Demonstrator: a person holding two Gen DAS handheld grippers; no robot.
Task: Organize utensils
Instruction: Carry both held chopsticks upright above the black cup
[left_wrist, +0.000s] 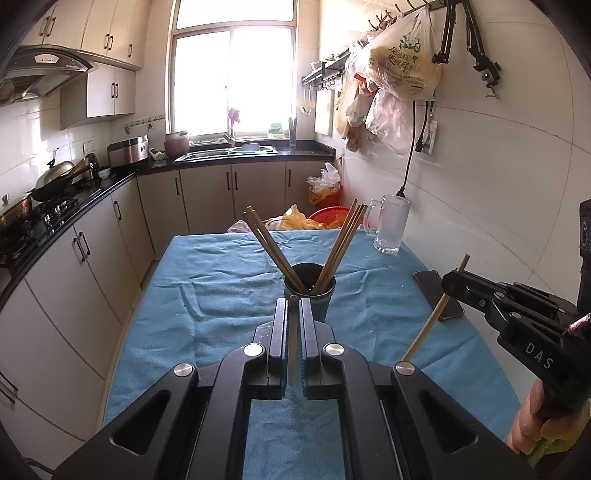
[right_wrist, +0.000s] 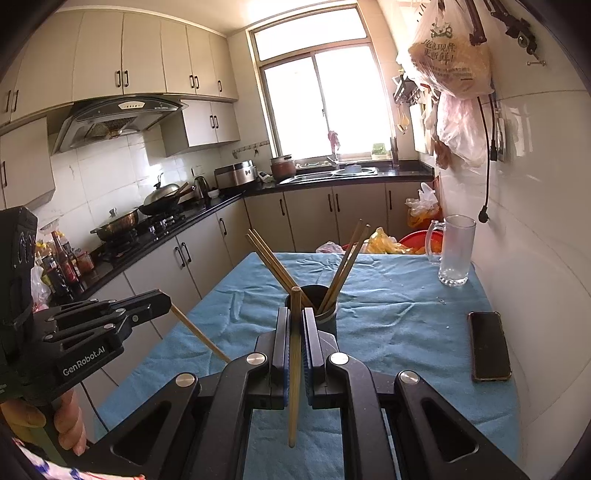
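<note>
just chopsticks (right_wrist: 294, 362) above cup (right_wrist: 325, 317) rim

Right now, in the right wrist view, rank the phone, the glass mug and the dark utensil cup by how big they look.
1. phone, largest, though it lies nearer the camera.
2. glass mug.
3. dark utensil cup, smallest showing, but the right gripper hides its lower left, so second and third are unsure.

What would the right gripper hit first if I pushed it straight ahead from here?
Probably the dark cup holding chopsticks, which sits just past the right gripper. The chopstick it holds would likely reach the rim first, though depth is unclear.
</note>
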